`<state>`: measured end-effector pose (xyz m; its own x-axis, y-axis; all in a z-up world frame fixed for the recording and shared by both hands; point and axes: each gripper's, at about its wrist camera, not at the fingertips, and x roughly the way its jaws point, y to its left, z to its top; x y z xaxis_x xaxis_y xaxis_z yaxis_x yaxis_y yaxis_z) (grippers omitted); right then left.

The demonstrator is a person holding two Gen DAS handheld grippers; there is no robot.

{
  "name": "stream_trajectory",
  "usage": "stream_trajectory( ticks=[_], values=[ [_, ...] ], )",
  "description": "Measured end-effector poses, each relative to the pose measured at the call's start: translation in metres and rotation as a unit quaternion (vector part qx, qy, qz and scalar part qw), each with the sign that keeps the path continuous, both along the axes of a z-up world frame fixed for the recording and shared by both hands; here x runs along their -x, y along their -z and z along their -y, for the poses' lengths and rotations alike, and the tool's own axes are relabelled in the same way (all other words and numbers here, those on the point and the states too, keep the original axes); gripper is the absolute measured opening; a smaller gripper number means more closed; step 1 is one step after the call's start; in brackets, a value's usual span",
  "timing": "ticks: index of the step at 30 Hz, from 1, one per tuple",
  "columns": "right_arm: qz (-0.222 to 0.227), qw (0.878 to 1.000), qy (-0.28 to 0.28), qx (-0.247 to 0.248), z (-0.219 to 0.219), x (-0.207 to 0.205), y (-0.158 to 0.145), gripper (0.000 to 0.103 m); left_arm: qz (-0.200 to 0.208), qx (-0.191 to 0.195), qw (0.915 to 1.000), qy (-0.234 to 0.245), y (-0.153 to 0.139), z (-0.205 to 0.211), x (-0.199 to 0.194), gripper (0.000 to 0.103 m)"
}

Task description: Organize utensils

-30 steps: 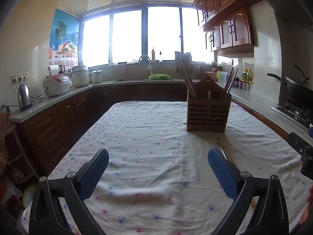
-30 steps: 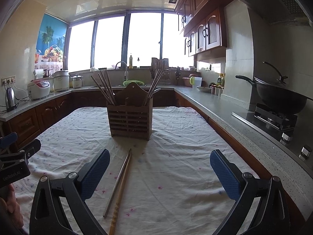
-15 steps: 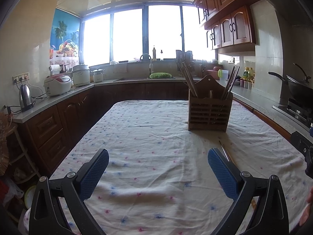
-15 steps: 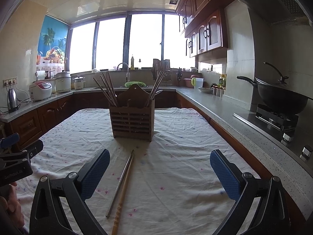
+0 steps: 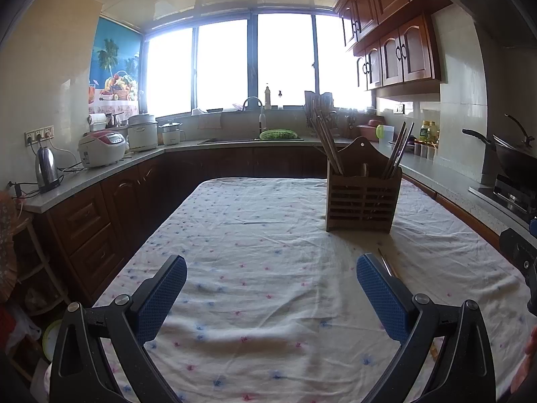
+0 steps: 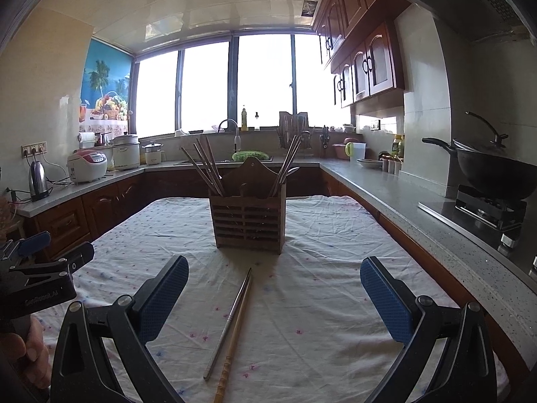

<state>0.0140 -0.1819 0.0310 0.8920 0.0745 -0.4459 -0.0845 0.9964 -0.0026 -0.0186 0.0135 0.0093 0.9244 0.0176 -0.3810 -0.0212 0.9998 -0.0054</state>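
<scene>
Two loose chopsticks, one steel and one knobbed bamboo, lie touching on the wrinkled floral tablecloth before the slatted wooden holder. Right gripper and left gripper gape wide, empty; the bamboo end runs out of frame.

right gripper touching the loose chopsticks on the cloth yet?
Apart. The right wrist view shows the right gripper open, with the chopsticks lying on the tablecloth between its fingers, cloth visible either side.
</scene>
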Motion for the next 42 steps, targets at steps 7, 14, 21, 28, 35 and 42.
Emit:
stream_trajectory(
  ticks=[7, 14, 21, 28, 35, 42],
  values=[
    [0.002, 1.000, -0.006, -0.001, -0.003, -0.001, -0.002, 0.103, 0.000, 0.002, 1.0000, 0.000, -0.001, 0.000, 0.000, 0.102],
    [0.001, 1.000, -0.007, -0.003, -0.003, -0.001, -0.002, 0.103, 0.000, 0.004, 1.0000, -0.001, -0.002, -0.001, -0.001, 0.102],
    [0.002, 1.000, -0.008, -0.007, -0.004, -0.001, -0.001, 0.103, 0.001, 0.002, 1.0000, -0.001, -0.003, 0.002, -0.001, 0.102],
    [0.001, 1.000, -0.009, -0.013, -0.002, -0.001, -0.001, 0.103, 0.001, -0.003, 1.0000, 0.000, -0.004, 0.007, 0.000, 0.102],
    [-0.001, 1.000, -0.012, -0.015, -0.002, -0.002, -0.003, 0.103, 0.000, -0.001, 1.0000, 0.004, -0.006, 0.010, -0.001, 0.102],
    [0.002, 1.000, -0.013, -0.016, -0.002, -0.003, -0.004, 0.103, 0.000, -0.001, 1.0000, 0.003, -0.008, 0.010, -0.002, 0.102]
  ],
)
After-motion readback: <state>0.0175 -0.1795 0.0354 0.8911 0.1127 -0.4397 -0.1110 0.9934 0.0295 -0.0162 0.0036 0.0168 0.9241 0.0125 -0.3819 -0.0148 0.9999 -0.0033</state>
